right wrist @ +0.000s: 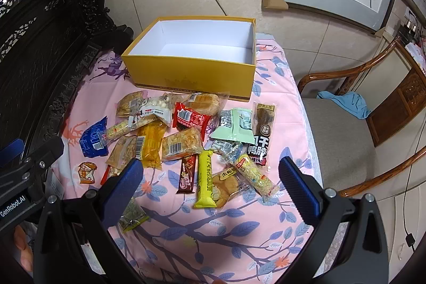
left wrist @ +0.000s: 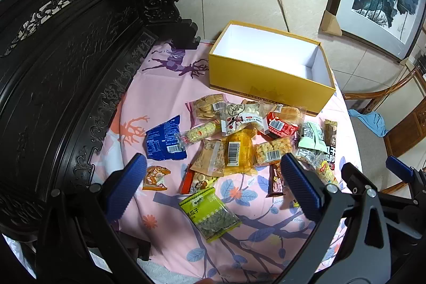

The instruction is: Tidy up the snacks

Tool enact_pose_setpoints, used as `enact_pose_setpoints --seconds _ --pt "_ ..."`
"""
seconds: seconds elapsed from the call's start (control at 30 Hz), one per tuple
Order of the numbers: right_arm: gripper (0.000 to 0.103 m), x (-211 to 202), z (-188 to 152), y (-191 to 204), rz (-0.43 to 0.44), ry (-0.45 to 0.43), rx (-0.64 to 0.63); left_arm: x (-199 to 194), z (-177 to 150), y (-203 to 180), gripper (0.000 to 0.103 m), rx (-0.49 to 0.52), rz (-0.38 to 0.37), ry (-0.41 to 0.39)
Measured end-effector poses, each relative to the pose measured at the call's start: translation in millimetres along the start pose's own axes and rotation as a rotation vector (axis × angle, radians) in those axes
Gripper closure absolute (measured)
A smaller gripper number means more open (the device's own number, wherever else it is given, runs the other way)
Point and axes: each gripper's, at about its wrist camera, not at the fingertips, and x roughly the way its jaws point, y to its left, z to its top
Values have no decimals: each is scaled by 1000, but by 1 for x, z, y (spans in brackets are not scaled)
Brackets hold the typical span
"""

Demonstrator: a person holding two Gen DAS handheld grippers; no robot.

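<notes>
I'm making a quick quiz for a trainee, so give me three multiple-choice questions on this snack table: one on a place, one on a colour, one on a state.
1. Where does the yellow box stand?
A. behind the snack pile
B. on the chair
C. on the floor

2. What colour is the packet at the pile's left edge?
A. white
B. blue
C. pink

3. What does the box hold?
A. many snacks
B. a cloth
C. nothing visible

Answers:
1 A, the snacks lie nearer the cameras than the box.
2 B, its wrapper is plainly blue.
3 C, only its white inner walls and floor show.
</notes>
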Motion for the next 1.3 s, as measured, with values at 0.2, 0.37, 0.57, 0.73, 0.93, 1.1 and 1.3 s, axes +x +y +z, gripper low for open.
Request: enact_pose_setpoints --seconds 0.2,0.37,0.57,0.73,0.93,1.1,1.3 --pt "1 0 0 0 0 0 1 0 0 1 2 2 -1 2" --pt "1 1 0 -2 1 2 4 0 1 1 2 -1 -1 4" --pt "1 2 -1 -3 1 7 7 1 -3 -1 2 3 -1 9" --pt "1 2 0 -3 2 7 7 1 -3 -2 2 5 -1 13" --pt "1 3 0 -3 4 9 5 2 -3 -3 2 5 -2 16" --pt "1 5 -1 -4 3 13 6 2 -3 -3 2 5 -3 18" --pt "1 6 0 -4 3 17 5 3 -7 -5 2 6 -2 23"
